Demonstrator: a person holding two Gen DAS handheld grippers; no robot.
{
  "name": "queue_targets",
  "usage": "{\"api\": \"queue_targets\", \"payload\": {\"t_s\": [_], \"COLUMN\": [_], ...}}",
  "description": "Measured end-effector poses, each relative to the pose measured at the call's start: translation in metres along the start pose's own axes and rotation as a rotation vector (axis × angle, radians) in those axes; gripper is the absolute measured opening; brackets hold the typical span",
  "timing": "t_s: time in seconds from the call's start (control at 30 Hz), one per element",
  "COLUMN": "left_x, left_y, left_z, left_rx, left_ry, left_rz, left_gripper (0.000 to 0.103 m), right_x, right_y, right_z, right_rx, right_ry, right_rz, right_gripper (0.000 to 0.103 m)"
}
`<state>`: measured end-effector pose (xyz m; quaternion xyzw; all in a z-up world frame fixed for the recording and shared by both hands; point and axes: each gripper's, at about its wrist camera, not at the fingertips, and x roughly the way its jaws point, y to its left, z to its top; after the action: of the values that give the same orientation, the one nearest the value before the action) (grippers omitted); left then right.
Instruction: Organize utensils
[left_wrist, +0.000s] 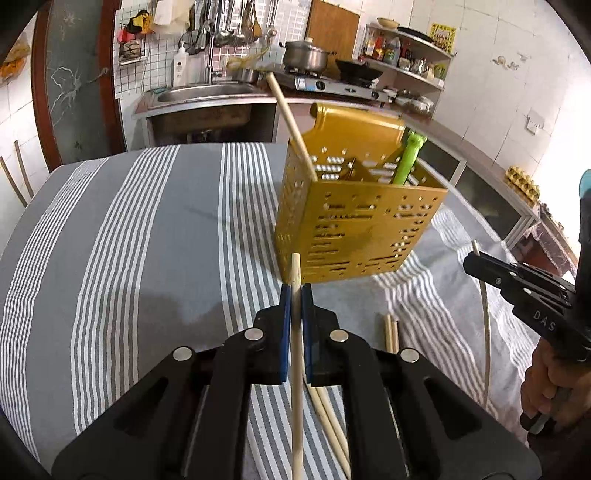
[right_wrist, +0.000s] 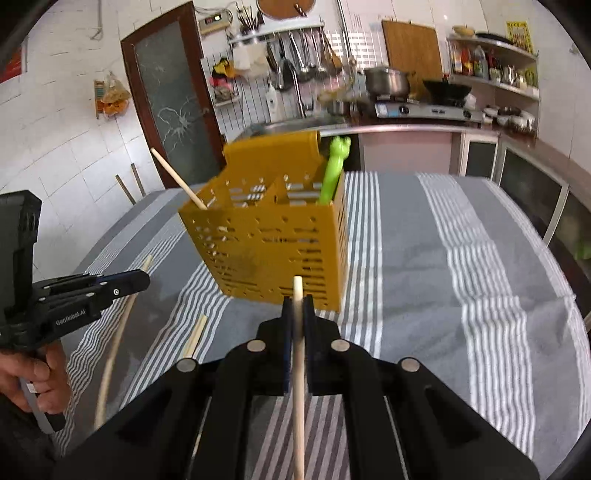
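A yellow perforated holder (left_wrist: 354, 221) stands upright on the striped grey-and-white cloth (left_wrist: 147, 240) covering the surface. A divider splits the holder into compartments. In the left compartment one wooden chopstick (left_wrist: 291, 125) leans out over the rim, its upper end tilted up and to the left. In the right compartment a green utensil (left_wrist: 408, 157) stands nearly upright, its handle end rising above the rim.

The left claw (left_wrist: 295, 295) is pressed together on a wooden chopstick (left_wrist: 296, 369), pinched between the blue pads. The stick runs along the line of the claw, its short tip sticking out past the pads toward the holder and the long part trailing back under the claw toward the near edge of the view. The tip sits just in front of the holder's near wall, not inside it.

The right claw (right_wrist: 297, 306) is likewise clamped on a second chopstick (right_wrist: 298, 369), with the same lengthwise lie: tip forward toward the holder, the rest running back toward the near edge.

More loose chopsticks (left_wrist: 391, 330) lie flat on the cloth between the two claws, near the holder's base. A hand (left_wrist: 543, 384) grips the right claw's handle at the right edge of the left wrist view.
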<state>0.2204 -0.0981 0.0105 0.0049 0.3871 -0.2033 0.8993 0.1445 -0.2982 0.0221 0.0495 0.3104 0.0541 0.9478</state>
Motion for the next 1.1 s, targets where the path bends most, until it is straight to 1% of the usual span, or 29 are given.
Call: {"api": "queue_targets", "payload": {"t_s": [0.1, 0.23, 0.37, 0.53, 0.87, 0.97, 1.1], "left_x": [-0.005, -0.014, -0.030, -0.049, -0.062, -0.071, -0.086], "left_y": [0.003, 0.005, 0.003, -0.001, -0.006, -0.008, -0.015], "left_z": [0.001, 0.000, 0.002, 0.006, 0.010, 0.012, 0.023], "left_rx": [-0.007, -0.017, -0.003, 0.013, 0.023, 0.019, 0.042], "left_ry": [-0.015, -0.035, -0.085, -0.151, -0.175, -0.205, -0.261], "left_rz": [0.000, -0.001, 0.024, 0.020, 0.028, 0.024, 0.012], "left_gripper": [0.004, 0.004, 0.004, 0.004, 0.004, 0.004, 0.004], "right_x": [-0.009, -0.021, -0.033, -0.043, -0.059, -0.064, -0.071], "right_y": [0.002, 0.001, 0.003, 0.004, 0.004, 0.004, 0.005], "right_z": [-0.003, 0.003, 0.005, 0.007, 0.014, 0.018, 0.028], "right_rx": [-0.007, -0.011, -0.025, -0.036, -0.045, -0.041, -0.053], "right_ry": [-0.022, -0.056, -0.092, -0.116, -0.158, -0.179, -0.208], "right_rz": [0.007, 0.014, 0.007, 0.004, 0.012, 0.011, 0.011], "right_gripper": [0.006, 0.006, 0.006, 0.006, 0.006, 0.006, 0.006]}}
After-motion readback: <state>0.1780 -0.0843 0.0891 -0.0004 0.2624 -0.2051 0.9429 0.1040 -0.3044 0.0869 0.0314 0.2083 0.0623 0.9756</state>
